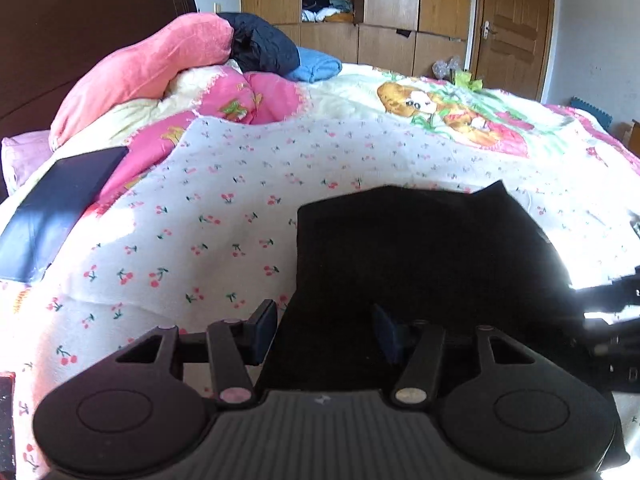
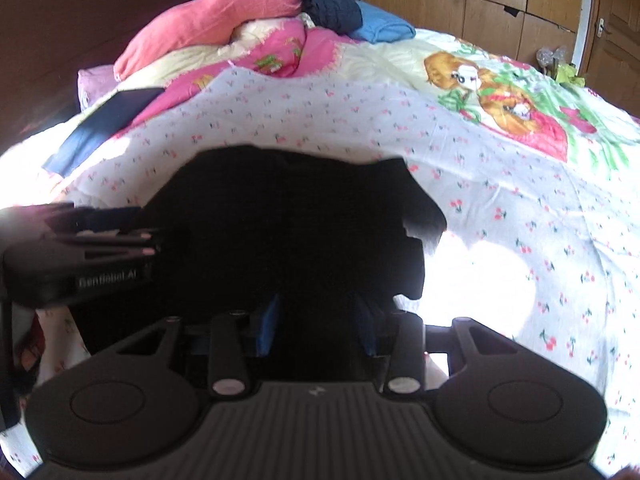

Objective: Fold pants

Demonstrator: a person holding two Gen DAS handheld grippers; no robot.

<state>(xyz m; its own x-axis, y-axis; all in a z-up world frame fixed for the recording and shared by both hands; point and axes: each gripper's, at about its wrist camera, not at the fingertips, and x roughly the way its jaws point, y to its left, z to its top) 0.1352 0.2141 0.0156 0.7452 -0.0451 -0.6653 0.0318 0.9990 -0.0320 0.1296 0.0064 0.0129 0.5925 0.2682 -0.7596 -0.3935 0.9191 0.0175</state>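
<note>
The black pants (image 1: 420,248) lie folded in a dark block on the cherry-print sheet (image 1: 224,208) spread over the bed, near its front edge. The left hand-held gripper (image 1: 326,330) stands open over the pants' left edge, one finger above the sheet, the other above the black cloth. The right hand-held gripper (image 2: 320,320) also has its jaws apart over the pants; whether its blue pads touch the cloth is lost in the dark. A pink pillow (image 1: 140,72) lies further back.
</note>
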